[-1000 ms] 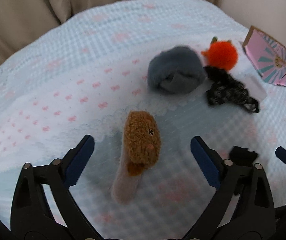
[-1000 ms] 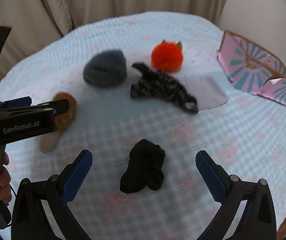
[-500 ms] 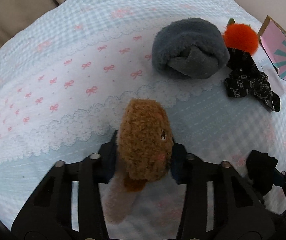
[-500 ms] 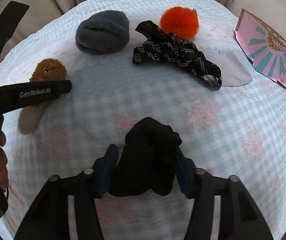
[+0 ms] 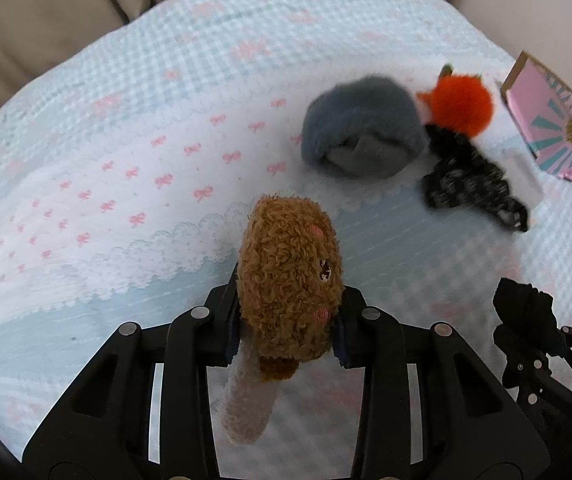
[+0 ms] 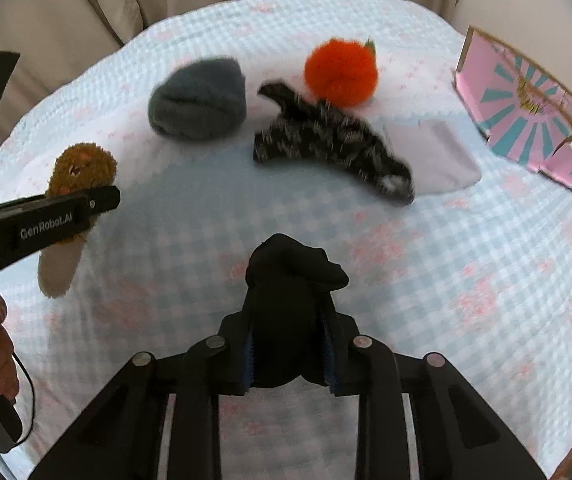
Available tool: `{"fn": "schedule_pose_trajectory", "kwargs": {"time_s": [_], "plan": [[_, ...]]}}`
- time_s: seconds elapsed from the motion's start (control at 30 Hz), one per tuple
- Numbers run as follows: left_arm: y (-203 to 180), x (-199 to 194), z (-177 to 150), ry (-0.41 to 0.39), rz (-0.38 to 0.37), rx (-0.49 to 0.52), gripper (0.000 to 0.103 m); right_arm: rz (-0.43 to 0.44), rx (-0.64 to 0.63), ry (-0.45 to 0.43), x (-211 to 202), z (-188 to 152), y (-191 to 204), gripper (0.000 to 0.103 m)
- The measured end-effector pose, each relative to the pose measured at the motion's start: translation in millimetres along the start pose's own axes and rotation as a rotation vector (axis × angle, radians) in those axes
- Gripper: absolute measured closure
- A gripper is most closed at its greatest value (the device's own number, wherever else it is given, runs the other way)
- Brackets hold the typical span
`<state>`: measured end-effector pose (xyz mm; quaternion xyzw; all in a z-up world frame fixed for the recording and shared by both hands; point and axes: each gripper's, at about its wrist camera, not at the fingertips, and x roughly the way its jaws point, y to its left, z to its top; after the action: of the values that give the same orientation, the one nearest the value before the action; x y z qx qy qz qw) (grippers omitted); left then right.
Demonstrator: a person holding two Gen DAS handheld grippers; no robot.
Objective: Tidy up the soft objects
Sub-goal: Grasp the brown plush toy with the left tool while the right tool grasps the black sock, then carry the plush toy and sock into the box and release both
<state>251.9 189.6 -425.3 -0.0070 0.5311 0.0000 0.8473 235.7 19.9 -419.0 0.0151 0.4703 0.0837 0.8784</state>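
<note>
My left gripper [image 5: 286, 328] is shut on a brown plush sock [image 5: 289, 280] with a face, held a little above the bed; its pale cuff hangs down. It shows at the left of the right wrist view [image 6: 82, 172]. My right gripper [image 6: 287, 350] is shut on a bundled black sock [image 6: 289, 284], also visible at the lower right of the left wrist view [image 5: 525, 316]. A grey fuzzy bundle [image 6: 198, 100], an orange plush ball [image 6: 339, 70] and a black-and-white patterned cloth [image 6: 325, 140] lie farther back on the bed.
A light blue checked bedspread [image 6: 445, 280] with pink bows covers the bed. A pale lilac cloth [image 6: 433, 152] lies beside the patterned one. A pink and teal cardboard box [image 6: 525, 108] stands at the right edge. Beige cushions [image 6: 86, 8] line the back.
Both grippers closed from wide open, the left onto the brown plush sock and the right onto the black sock, and both have lifted their socks slightly off the bedspread.
</note>
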Motion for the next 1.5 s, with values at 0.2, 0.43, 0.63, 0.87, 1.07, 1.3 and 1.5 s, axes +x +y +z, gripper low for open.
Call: {"fn": "schedule_pose_trajectory", "kwargs": {"time_s": [0.2,0.43,0.63,0.87,1.07,1.3,1.5], "plan": [[-10,-65,14,-0.055,-0.011,0.002,0.071,0.010,0.024,-0.063,-53,18,-7,0.079],[-31,-144,29,-0.121,-0.035,-0.014,0.071,0.039,0.043,-0.160,-125,41,-26,0.079],[-69,-204,51,-0.185,-0.071,-0.011,0.071,0.042,0.054,-0.236,-187,58,-53,0.079],[-126,-258,78,-0.239,-0.105,0.012,0.071,0.039,0.074,-0.320,-254,75,-100,0.079],[-204,-278,105,-0.260,-0.125,0.044,0.071,0.032,0.109,-0.350,-281,98,-161,0.079],[-297,-257,143,-0.228,-0.156,0.012,0.071,0.068,0.089,-0.353,-284,135,-248,0.079],[-367,-211,184,-0.173,-0.181,-0.057,0.071,0.100,0.050,-0.299,-252,173,-326,0.079]]}}
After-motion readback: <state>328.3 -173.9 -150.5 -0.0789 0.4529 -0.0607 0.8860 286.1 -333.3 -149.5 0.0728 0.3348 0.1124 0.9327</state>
